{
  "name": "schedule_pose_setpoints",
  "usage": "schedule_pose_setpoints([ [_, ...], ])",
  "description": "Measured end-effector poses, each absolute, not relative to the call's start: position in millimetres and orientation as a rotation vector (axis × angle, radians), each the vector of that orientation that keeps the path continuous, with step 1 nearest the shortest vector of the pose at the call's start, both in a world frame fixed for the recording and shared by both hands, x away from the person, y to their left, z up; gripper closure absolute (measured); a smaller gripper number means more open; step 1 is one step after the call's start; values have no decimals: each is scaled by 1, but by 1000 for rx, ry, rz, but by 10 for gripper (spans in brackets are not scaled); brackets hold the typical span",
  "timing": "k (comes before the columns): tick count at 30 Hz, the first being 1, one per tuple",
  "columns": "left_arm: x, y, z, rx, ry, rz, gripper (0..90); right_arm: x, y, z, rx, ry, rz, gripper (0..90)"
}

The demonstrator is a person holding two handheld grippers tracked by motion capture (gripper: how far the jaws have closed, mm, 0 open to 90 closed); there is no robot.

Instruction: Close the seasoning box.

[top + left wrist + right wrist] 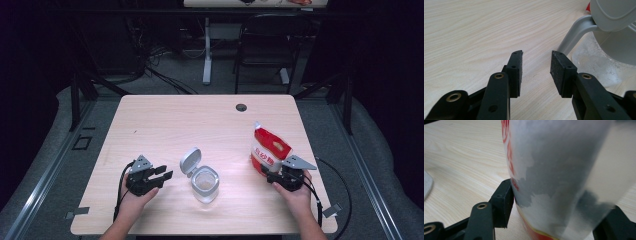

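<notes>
Red-and-white bag (268, 148) standing upright at the table's (165, 120) right side, pinched by our right gripper (283, 177) at its base, our left gripper (159, 177) spread and empty just left of the clear jar (205, 184), its grey lid (190, 161) flipped open.

- The red and white bag (267, 150), standing at about four o'clock on the counter (200, 125), carries a column of red printed characters on its white front panel; in the high view they are too small to read for certain.
- In the right gripper view, red curved markings run down the bag's (554, 170) edge at about eleven o'clock, blurred and unreadable.
- No other text, number or sign can be read anywhere.
</notes>
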State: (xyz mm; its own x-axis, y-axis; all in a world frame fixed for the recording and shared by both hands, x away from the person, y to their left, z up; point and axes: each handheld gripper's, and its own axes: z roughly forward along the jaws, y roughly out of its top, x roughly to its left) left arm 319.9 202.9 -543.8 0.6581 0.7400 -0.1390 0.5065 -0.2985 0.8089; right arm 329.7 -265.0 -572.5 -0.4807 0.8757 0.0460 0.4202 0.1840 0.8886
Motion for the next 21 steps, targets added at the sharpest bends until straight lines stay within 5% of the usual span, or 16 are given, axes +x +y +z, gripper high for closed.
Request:
schedule_pose_setpoints([
  [21,320,204,-544,1966,971,328,623,336,-263,-579,1209,1974,1276,449],
])
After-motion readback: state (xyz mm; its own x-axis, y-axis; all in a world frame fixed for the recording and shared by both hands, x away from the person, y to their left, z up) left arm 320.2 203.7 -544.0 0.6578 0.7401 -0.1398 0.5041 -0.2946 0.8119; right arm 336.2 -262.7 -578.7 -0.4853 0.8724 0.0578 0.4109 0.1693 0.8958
